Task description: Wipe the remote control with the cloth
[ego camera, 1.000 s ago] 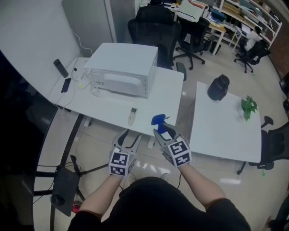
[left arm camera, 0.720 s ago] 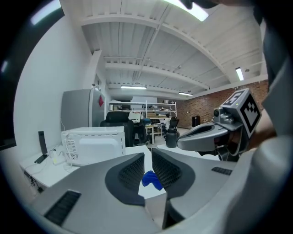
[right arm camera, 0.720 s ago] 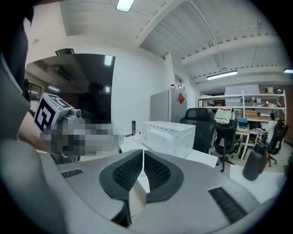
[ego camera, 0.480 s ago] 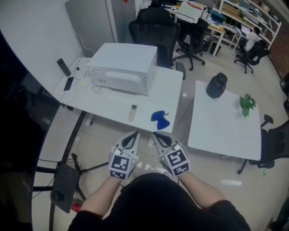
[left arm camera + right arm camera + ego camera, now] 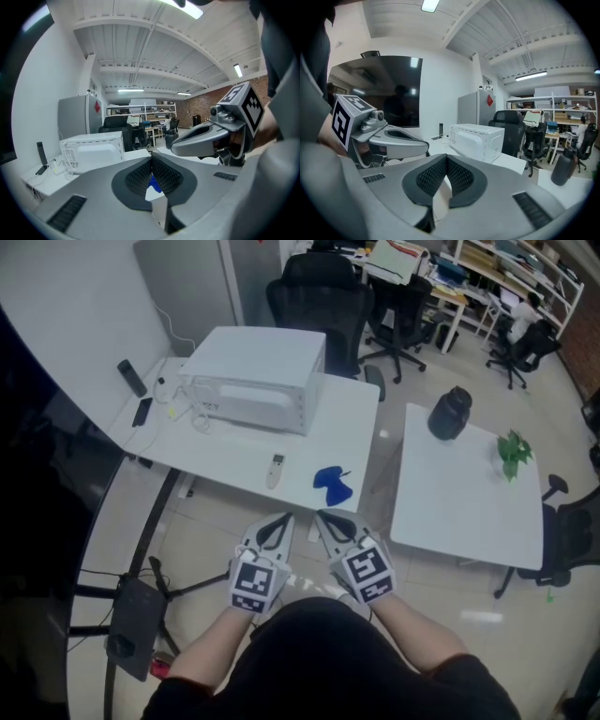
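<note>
Nearest you, low in the middle of the head view, your left gripper (image 5: pixel 279 521) and right gripper (image 5: pixel 323 518) sit side by side. Both have their jaws pressed together and hold nothing, as each gripper view confirms.

Just beyond their tips, near the front edge of the white table (image 5: pixel 225 457), lies the blue cloth (image 5: pixel 332 485). The pale remote control (image 5: pixel 276 471) is a little to its left, apart from it.

Expect the cloth to be soft, limp and light, so pinch a raised fold. The remote looks light, stiff and smooth and will likely skate, so pin it by its long sides near one end.

Further back stands the white microwave (image 5: pixel 253 381). You can't read any brand or writing anywhere, since the remote's face is too small.
</note>
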Action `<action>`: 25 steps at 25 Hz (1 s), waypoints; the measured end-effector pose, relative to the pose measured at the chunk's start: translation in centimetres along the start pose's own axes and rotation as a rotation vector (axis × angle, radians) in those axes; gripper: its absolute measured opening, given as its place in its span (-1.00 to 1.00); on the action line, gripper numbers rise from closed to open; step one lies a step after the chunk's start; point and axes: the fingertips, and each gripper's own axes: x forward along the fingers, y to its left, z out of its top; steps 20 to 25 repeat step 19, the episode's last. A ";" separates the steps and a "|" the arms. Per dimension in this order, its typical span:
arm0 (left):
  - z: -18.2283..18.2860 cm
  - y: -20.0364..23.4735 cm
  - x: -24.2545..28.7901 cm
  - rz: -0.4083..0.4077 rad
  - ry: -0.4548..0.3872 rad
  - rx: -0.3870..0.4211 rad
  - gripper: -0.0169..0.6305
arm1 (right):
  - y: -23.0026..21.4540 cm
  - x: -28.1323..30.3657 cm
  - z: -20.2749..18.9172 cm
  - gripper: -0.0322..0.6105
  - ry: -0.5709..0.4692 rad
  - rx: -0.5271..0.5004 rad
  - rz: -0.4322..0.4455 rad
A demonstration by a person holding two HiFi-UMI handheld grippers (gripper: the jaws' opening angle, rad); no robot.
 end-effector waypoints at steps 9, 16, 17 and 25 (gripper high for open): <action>0.0 0.3 0.3 -0.008 0.004 -0.021 -0.95 | 0.0 0.2 0.5 -0.87 0.001 -0.008 -0.001; -0.2 0.2 0.5 -0.019 0.009 -0.020 -0.95 | 0.0 0.3 0.4 -0.88 0.003 -0.012 -0.002; -0.2 0.2 0.5 -0.020 0.009 -0.021 -0.95 | -0.1 0.4 0.5 -0.88 0.002 -0.012 -0.002; -0.1 0.3 0.6 -0.021 0.010 -0.022 -0.95 | -0.1 0.5 0.6 -0.87 0.000 -0.013 -0.002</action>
